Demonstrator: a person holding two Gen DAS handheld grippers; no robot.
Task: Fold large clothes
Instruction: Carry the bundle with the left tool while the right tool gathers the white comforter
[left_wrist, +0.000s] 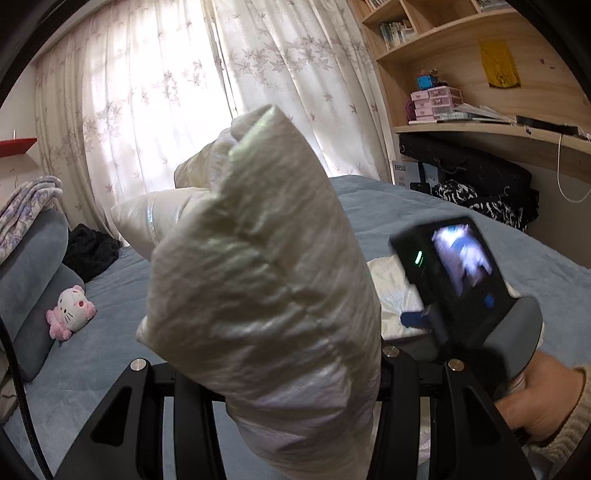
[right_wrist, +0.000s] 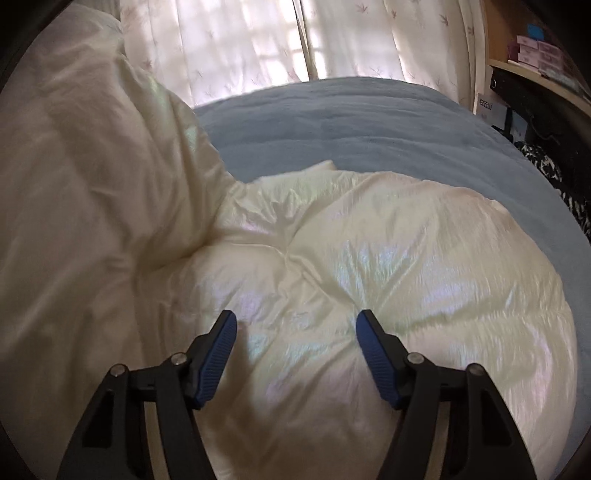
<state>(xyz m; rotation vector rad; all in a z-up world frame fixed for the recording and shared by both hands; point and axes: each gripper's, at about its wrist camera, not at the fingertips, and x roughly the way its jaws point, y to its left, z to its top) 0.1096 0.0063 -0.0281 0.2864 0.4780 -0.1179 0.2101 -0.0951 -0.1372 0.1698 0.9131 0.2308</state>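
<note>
Bunched between the black arms of the left gripper (left_wrist: 295, 398) is a thick fold of a cream-white, pearly-sheened padded jacket (left_wrist: 258, 280), which fills the middle of the left wrist view and rises well above the tool. The fingertips are buried in the cloth, so only the arms show, drawn narrow and clamped on the fold. To the right, a hand (left_wrist: 539, 398) in a beige knitted sleeve holds the grey handle of the right gripper (left_wrist: 417, 318), whose small lit screen faces the camera; one blue pad shows at its lower edge, over more of the white jacket lying on the bed. The grey-blue bed cover (left_wrist: 424, 206) stretches behind. At the left, a pink-and-white plush cat toy (left_wrist: 72, 312) leans on a grey-blue cushion (left_wrist: 26, 280). White curtains with a pale leaf print (left_wrist: 155, 92) hang at the back, and light wooden shelves (left_wrist: 461, 48) with books and pink drawer boxes stand at the right.

In the right wrist view, the right gripper (right_wrist: 295, 332) hangs over the jacket (right_wrist: 388, 277) with its blue ribbed pads (right_wrist: 218, 362) set fairly wide apart and nothing pinched between them; the puffy cloth lies below the gap. The jacket spreads over the bed cover (right_wrist: 351, 122), and its left part lifts steeply up out of view. The picture is somewhat blurred.
</note>
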